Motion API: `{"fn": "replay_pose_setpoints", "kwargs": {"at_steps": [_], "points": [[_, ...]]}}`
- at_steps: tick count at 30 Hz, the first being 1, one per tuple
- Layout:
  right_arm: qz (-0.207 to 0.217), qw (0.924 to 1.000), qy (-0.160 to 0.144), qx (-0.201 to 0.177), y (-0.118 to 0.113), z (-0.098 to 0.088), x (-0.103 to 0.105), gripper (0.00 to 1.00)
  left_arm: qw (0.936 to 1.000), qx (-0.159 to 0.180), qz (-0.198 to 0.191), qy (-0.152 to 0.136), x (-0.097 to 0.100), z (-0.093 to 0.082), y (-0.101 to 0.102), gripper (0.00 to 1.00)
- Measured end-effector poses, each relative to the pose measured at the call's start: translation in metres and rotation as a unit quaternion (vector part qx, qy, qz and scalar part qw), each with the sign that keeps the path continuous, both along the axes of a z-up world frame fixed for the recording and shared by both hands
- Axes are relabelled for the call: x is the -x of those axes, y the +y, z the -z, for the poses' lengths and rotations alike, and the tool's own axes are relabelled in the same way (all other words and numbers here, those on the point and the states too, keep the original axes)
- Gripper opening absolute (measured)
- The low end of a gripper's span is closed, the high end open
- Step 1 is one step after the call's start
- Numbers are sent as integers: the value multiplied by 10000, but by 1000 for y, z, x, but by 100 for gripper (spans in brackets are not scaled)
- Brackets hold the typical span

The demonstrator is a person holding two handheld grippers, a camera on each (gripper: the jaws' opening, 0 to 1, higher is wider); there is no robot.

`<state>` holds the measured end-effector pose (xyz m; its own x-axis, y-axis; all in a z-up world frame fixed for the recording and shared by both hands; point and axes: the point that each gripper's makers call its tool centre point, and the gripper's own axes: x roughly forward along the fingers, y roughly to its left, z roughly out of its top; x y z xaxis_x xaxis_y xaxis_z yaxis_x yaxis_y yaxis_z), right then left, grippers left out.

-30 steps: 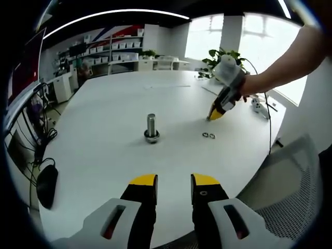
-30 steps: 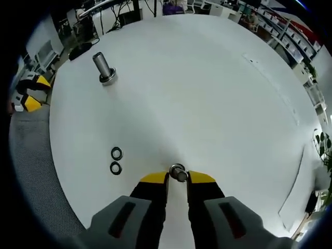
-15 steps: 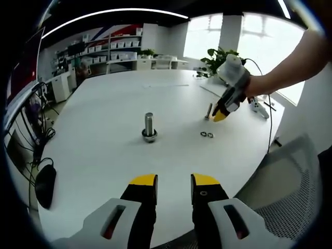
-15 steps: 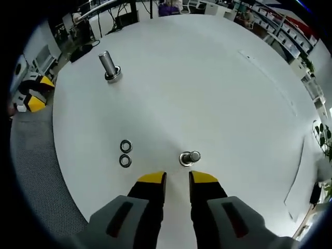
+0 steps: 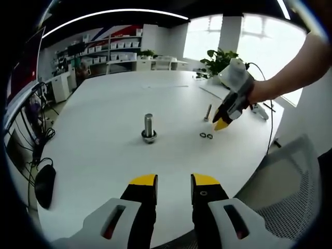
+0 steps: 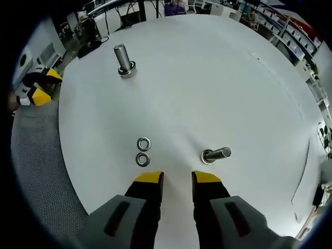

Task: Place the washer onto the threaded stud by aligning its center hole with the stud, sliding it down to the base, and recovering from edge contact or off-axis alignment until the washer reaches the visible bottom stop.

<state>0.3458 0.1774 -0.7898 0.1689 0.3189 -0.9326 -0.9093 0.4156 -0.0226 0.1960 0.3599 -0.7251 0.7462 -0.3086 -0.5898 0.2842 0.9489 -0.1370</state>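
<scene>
A tall threaded stud [image 5: 149, 126] stands upright mid-table with a ring at its base; in the right gripper view the same tall stud [image 6: 123, 59] is far off. A shorter stud [image 5: 208, 112] [image 6: 216, 154] stands just ahead of my right gripper [image 6: 177, 179], slightly to its right, free of the jaws. Two washers [image 5: 206, 136] lie flat side by side; the washer pair [image 6: 143, 151] sits just ahead-left of my right jaws. My right gripper [image 5: 223, 122] is open and empty, hand-held, tip hovering over them. My left gripper [image 5: 174, 182] stays open and empty near the table's edge.
The round white table [image 5: 104, 104] has a black mouse [image 5: 46, 185] near its left rim. A grey mesh chair [image 5: 290, 192] [image 6: 39, 171] stands off the near edge. The left gripper [image 6: 35, 89] shows at that rim. A small white device [image 5: 259, 108] and a cable lie beyond the right gripper.
My right gripper opened, letting go of the shorter stud, and drew back toward the two washers. The stud stays standing on the table. My left gripper has held still.
</scene>
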Motion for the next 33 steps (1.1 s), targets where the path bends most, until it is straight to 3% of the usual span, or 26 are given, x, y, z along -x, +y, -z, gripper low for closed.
{"fn": "replay_pose_setpoints", "kwargs": {"at_steps": [9,14,30,33], "points": [[-212,9996,123,-119,16,2,19,26,10000,-15,-29,-14,-1,0,1,23],[-563,9983,109,-57,23,5,31,26,10000,-32,-23,-3,0,0,2,23],[-756,9970,131,-69,29,7,32,23,10000,-26,-34,-10,0,0,1,23],[-1040,9946,50,7,29,8,34,22,10000,-25,-31,-6,0,0,1,23]]}}
